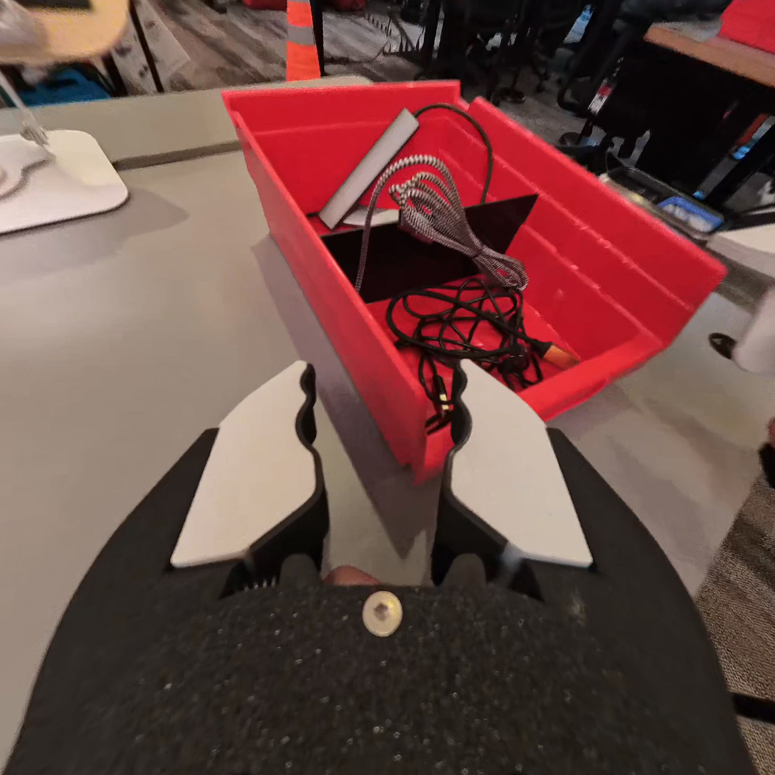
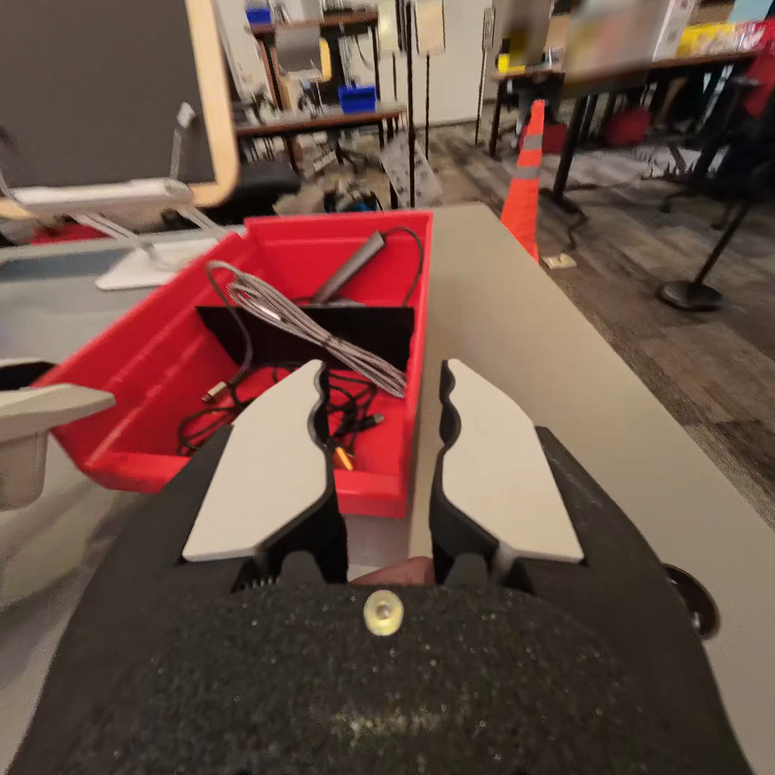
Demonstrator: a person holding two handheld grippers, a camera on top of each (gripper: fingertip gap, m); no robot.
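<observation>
- Left gripper [image 1: 383, 390]: fingers spread apart, nothing between them. It hovers over the near corner of the red bin [image 1: 604, 268], one finger outside the bin's wall and one over the inside; not touching as far as can be seen.
- Right gripper [image 2: 381, 388]: fingers likewise apart and empty, held over the bin's near right corner, straddling its right wall [image 2: 419, 377].
- Bin sits on the grey bench [image 1: 126, 335], split by a black divider [image 1: 398, 260].
- Near compartment: tangled black cable [image 1: 457, 327] with an orange-tipped plug [image 1: 560, 356].
- Braided grey cable bundle [image 1: 436, 218] lies across the divider, spanning both compartments.
- Far compartment: flat grey bar-shaped device [image 1: 369, 167], leaning on the back wall, thin black lead attached.
- Around it: white stand base [image 1: 63, 180] on the bench to the left, orange cone [image 2: 528, 180] on the floor beyond.
- Step in hand: cannot tell; neither gripper is holding anything, both are close to the bin.
- Writing or brands: none legible; pictures are motion-blurred.
</observation>
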